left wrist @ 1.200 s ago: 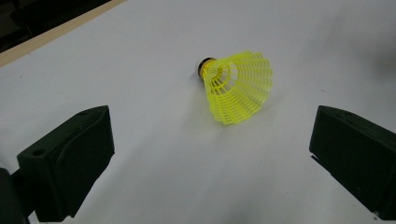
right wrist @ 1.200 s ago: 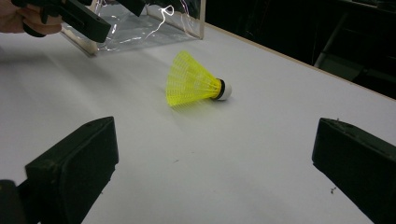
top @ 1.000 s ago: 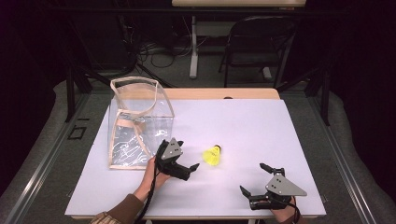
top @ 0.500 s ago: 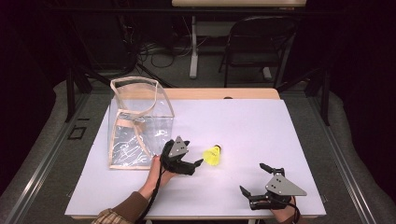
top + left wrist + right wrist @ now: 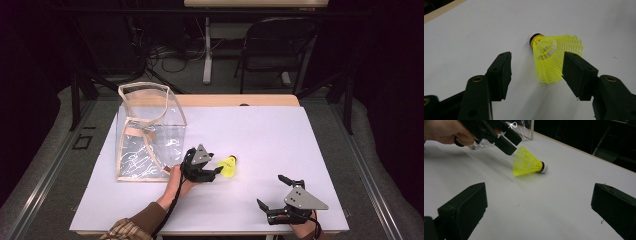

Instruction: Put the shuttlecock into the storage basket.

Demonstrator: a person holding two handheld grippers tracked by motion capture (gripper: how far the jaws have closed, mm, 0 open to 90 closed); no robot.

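Observation:
A yellow shuttlecock (image 5: 228, 166) lies on its side on the white table (image 5: 280, 145), white cork tip pointing away from my left gripper (image 5: 212, 166). In the left gripper view, the shuttlecock (image 5: 551, 57) has the wide end of its mesh skirt between the open jaws, closer to the right one; I cannot tell if they touch. My left gripper (image 5: 537, 60) is held just above the table. The right gripper (image 5: 270, 190) rests open near the front edge, nothing between its jaws. From the right gripper (image 5: 540, 195), the shuttlecock (image 5: 527, 162) lies ahead with the left gripper (image 5: 511, 142) over its skirt.
A clear plastic bag (image 5: 147, 135) with tan trim stands upright at the table's left, just behind the left hand (image 5: 175, 182). A folding chair (image 5: 280, 45) and cables stand beyond the far edge. Open white surface spreads across the table's middle and right.
The left gripper has moved right along the table toward the shuttlecock, and its open jaws now reach around the skirt's wide end. The right gripper has stayed put.

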